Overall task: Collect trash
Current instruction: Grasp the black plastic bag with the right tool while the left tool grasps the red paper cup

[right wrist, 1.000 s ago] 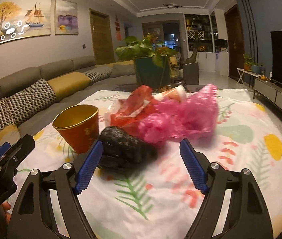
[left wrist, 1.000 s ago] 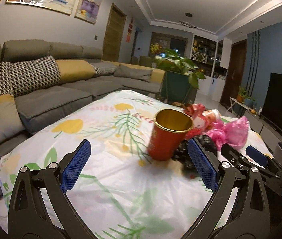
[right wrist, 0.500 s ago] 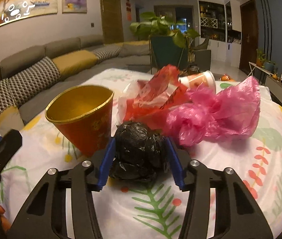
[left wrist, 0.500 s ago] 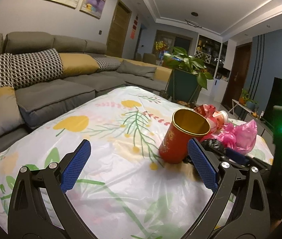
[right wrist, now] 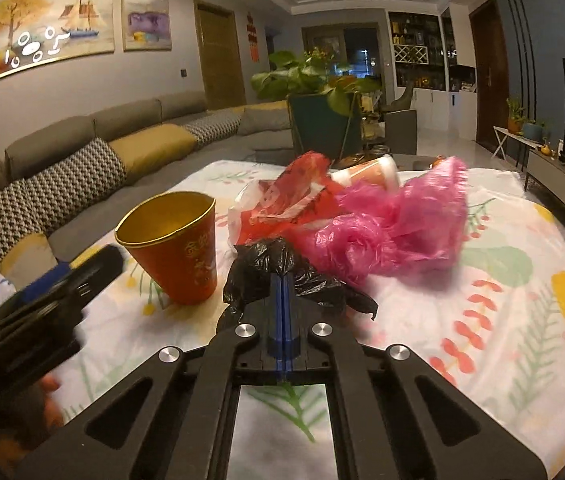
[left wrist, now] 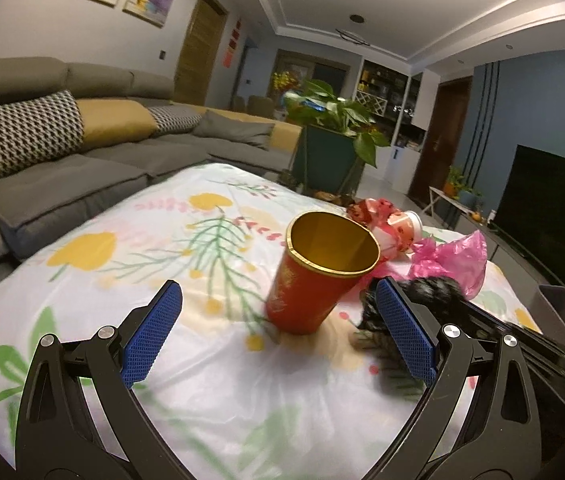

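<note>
two handheld grippers are seen over a table covered by a floral tablecloth [left wrist: 130,264]. the right gripper [right wrist: 282,280] is clenched, its blue pads pressed together on a crumpled black plastic bag [right wrist: 282,268], which is pinched at the fingertips and spreads out to either side of them. just beside this bag, on its left in the right wrist view, a red paper cup [right wrist: 178,256] with a gold lining is stood upright on the cloth, its mouth open to the ceiling. behind the black bag, a red and white plastic bag [right wrist: 282,204] and a crumpled pink plastic bag [right wrist: 398,224] are heaped together, and a white and orange cup [right wrist: 370,172] is laid on its side at the back of the heap. the left gripper [left wrist: 278,340] is released, its blue pads held wide apart just short of the red paper cup, with nothing between them. a grey sofa [left wrist: 82,168] with houndstooth and yellow cushions is set along the wall, and a potted plant [left wrist: 330,128] is placed past the far end of the table.
</note>
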Tool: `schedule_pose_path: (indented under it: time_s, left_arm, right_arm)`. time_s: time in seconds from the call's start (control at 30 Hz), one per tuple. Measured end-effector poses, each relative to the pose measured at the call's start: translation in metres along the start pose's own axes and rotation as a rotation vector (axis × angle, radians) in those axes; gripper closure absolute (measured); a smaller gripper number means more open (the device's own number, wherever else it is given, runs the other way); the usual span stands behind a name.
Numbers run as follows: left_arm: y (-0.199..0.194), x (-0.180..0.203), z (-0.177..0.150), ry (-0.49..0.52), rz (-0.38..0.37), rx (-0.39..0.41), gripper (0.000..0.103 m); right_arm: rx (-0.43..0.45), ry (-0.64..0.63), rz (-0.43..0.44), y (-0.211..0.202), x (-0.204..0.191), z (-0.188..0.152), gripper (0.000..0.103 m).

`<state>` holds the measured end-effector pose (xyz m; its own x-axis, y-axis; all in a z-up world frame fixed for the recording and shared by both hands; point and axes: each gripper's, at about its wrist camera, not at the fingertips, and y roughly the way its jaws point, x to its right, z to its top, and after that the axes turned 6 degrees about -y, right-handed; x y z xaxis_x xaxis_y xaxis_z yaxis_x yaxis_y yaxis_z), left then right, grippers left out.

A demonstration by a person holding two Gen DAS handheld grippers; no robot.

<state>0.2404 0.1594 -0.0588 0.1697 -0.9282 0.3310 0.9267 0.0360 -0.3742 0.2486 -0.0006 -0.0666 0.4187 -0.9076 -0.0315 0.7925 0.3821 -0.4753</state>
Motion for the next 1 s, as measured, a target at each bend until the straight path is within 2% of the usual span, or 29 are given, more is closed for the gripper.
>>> schedule_pose_path:
  time_s: [0.17,0.37,0.47,0.53,0.57,0.73,1.0]
  left_arm:
    - [0.023,0.016,0.003,0.058,-0.028,-0.042,0.007]
    - [0.045,0.028,0.008,0.094,-0.048,-0.09,0.008]
    - [0.054,0.028,0.01,0.083,-0.061,-0.117,0.021]
    - [0.058,0.025,0.01,0.075,-0.061,-0.134,0.037]
    - [0.06,0.025,0.009,0.074,-0.065,-0.14,0.039]
    - [0.057,0.024,0.01,0.073,-0.064,-0.123,0.044]
    - [0.025,0.033,0.004,0.07,-0.063,-0.073,0.046]
  right_arm:
    - [0.048,0.036,-0.012,-0.029,0.015,-0.002,0.102]
    - [0.068,0.049,-0.008,-0.048,0.023,-0.004,0.102]
    - [0.075,0.047,-0.009,-0.05,0.024,-0.004,0.102]
    - [0.077,0.047,-0.007,-0.052,0.025,-0.004,0.102]
    - [0.078,0.048,-0.006,-0.053,0.026,-0.005,0.102]
    - [0.073,0.054,-0.01,-0.055,0.031,-0.008,0.102]
    - [0.085,0.06,-0.031,-0.07,0.036,-0.011,0.102]
